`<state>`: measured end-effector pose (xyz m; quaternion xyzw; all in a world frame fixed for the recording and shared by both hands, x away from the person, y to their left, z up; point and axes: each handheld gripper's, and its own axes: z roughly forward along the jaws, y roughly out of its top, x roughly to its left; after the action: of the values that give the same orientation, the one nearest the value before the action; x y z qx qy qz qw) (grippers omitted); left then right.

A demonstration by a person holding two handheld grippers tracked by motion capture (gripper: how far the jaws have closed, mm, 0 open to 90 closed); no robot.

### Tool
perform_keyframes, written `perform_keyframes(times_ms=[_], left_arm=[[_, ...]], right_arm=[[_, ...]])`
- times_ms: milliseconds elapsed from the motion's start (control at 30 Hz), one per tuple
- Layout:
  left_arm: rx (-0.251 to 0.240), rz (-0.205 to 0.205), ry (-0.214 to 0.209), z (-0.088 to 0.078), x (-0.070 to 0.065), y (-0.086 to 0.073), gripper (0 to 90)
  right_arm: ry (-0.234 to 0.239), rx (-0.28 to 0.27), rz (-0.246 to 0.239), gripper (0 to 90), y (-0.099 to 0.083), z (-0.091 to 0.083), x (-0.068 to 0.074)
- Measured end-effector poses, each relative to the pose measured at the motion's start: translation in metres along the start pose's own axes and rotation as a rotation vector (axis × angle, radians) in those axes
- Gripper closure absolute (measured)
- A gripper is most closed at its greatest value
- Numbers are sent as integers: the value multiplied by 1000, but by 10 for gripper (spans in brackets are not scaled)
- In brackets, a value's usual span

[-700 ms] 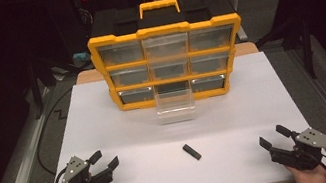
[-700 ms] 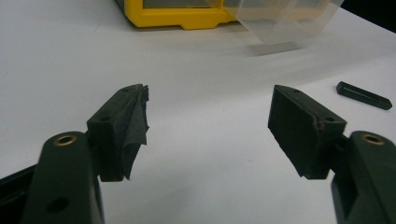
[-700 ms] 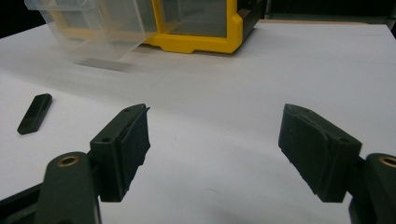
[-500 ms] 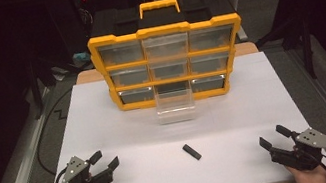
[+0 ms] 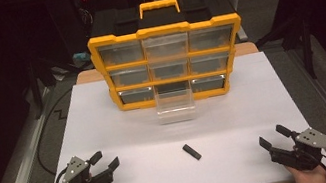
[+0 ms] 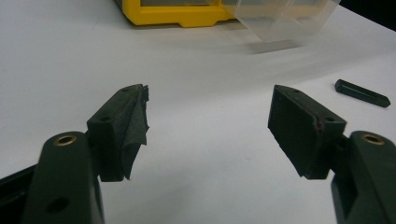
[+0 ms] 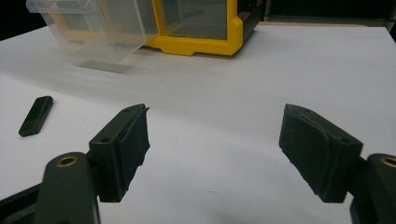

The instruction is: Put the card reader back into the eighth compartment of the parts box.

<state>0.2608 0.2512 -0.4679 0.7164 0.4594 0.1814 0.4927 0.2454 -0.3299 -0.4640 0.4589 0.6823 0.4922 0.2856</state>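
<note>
A small black bar (image 5: 191, 151) lies flat on the white table (image 5: 238, 124), near its front middle; it also lies at the right in the left gripper view (image 6: 362, 93) and at the left in the right gripper view (image 7: 36, 115). My left gripper (image 5: 105, 161) rests at the front left corner, open and empty (image 6: 208, 126). At the front right corner my right gripper (image 5: 274, 137) is open too, nothing between its jaws (image 7: 215, 149). Behind stands a yellow drawer cabinet (image 5: 169, 62). Its clear bottom-middle drawer (image 5: 175, 105) is pulled out onto the table.
The cabinet has a yellow carry handle (image 5: 158, 6) on top and several clear drawers. A bare stretch of white table separates the two grippers and the cabinet. Dark floor and metal rails (image 5: 14, 178) flank the table.
</note>
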Motion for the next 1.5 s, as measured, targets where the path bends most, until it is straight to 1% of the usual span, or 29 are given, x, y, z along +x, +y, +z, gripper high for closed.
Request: perform_keyframes(times_ms=[233, 300, 333, 533, 700, 767, 1100, 1133, 1500], left_arm=[[2, 2, -1, 0, 0, 0, 294], [3, 1, -2, 0, 0, 0, 294], [4, 1, -2, 0, 0, 0, 294], [1, 2, -2, 1, 0, 0, 294], [4, 3, -4, 1, 0, 0, 294], [4, 3, -4, 1, 0, 0, 295], [4, 3, -2, 1, 0, 0, 294], [5, 3, -2, 1, 0, 0, 294], [6, 4, -1, 2, -1, 0, 295]], right_arm=[[1, -5, 2, 243, 0, 0, 0], [1, -17, 5, 247, 1, 0, 1], [2, -17, -3, 247, 1, 0, 1], [7, -14, -10, 248, 2, 1, 4], [17, -13, -11, 248, 3, 3, 7], [19, -14, -20, 248, 3, 4, 8], [44, -11, -26, 248, 5, 8, 13], [40, -14, -31, 248, 5, 8, 13], [63, -13, -45, 251, 7, 13, 19]])
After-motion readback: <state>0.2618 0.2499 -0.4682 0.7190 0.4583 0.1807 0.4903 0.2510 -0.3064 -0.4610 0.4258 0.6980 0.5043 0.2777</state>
